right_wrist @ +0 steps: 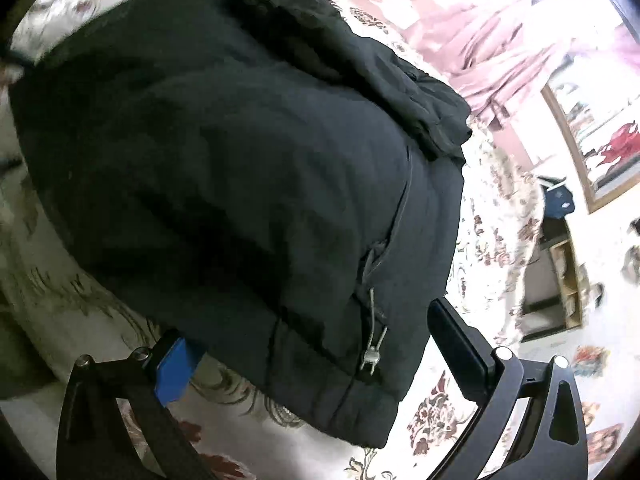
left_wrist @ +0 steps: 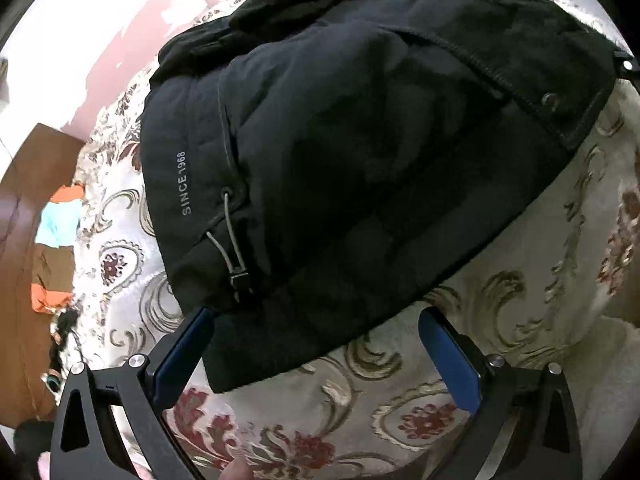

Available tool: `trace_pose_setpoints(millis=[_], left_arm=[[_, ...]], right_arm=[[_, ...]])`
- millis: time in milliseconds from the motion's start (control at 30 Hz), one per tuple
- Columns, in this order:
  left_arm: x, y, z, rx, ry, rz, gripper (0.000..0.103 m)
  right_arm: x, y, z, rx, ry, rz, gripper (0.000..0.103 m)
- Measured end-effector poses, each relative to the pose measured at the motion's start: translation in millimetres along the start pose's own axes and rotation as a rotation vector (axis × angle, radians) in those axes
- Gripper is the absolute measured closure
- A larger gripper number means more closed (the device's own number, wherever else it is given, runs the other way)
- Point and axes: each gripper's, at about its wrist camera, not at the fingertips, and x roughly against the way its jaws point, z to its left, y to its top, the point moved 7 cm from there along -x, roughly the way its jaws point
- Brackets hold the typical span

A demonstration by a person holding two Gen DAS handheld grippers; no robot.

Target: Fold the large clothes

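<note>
A black padded jacket [left_wrist: 360,140] lies bunched on a floral bedspread [left_wrist: 360,400], with "SINCE 1968" printed near its hem and a grey drawcord toggle [left_wrist: 239,280] hanging there. My left gripper [left_wrist: 316,314] is open, and the jacket's hem corner sits between its blue-padded fingers, not pinched. In the right wrist view the same jacket [right_wrist: 240,160] fills the frame, with its other toggle [right_wrist: 372,356] near the hem. My right gripper [right_wrist: 308,320] is open around that hem edge. Its left fingertip is partly hidden under the cloth.
The bedspread [right_wrist: 440,412] extends around the jacket on all sides. Orange and teal items [left_wrist: 60,216] lie on the wooden floor at the left. A pink curtain [right_wrist: 500,60], a framed picture [right_wrist: 600,140] and a low shelf [right_wrist: 560,280] stand beyond the bed's right edge.
</note>
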Motion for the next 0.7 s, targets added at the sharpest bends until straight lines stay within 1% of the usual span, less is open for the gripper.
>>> trace_pose_setpoints(millis=[67,133,167,233,267,333,400,433,500,567,633,700], left_arm=[[4,1,-5,-0.001,-0.017,-0.008,0.000],[9,4,-10,-0.023,0.002,-0.026,0.000],[11,5,-12,-0.032,0.014,-0.034,0.000],[13,10,-12,-0.051,0.064,-0.042,0.000],[13,13,-12,-0.058,0.086,-0.044,0.000],[11,19,-8,-0.035,0.108,-0.025,0.000],[8,25,-2,0.006,0.086,0.010,0.000],[8,28,0,0.020,0.079,0.015,0.000],[10,35,4,0.026,0.087,-0.002,0.000],[14,39,7,0.030,0.075,-0.024,0.000],[20,41,10,0.030,0.066,-0.047,0.000],[26,43,18,0.041,0.077,-0.071,0.000]], right_arm=[[2,4,-5,-0.007,0.033,0.006,0.002],[5,7,-12,-0.027,0.059,0.001,0.002],[10,15,-19,-0.057,0.083,-0.007,0.002],[16,25,-27,-0.104,0.122,-0.012,0.002],[17,33,-32,-0.134,0.161,-0.007,0.002],[19,48,-41,-0.165,0.209,-0.010,0.002],[23,62,-44,-0.155,0.226,-0.027,0.002],[25,69,-46,-0.149,0.232,-0.040,0.002],[27,83,-49,-0.153,0.258,-0.059,0.002],[29,97,-54,-0.172,0.288,-0.069,0.002],[27,114,-63,-0.197,0.320,-0.070,0.002],[23,126,-71,-0.211,0.341,-0.063,0.002]])
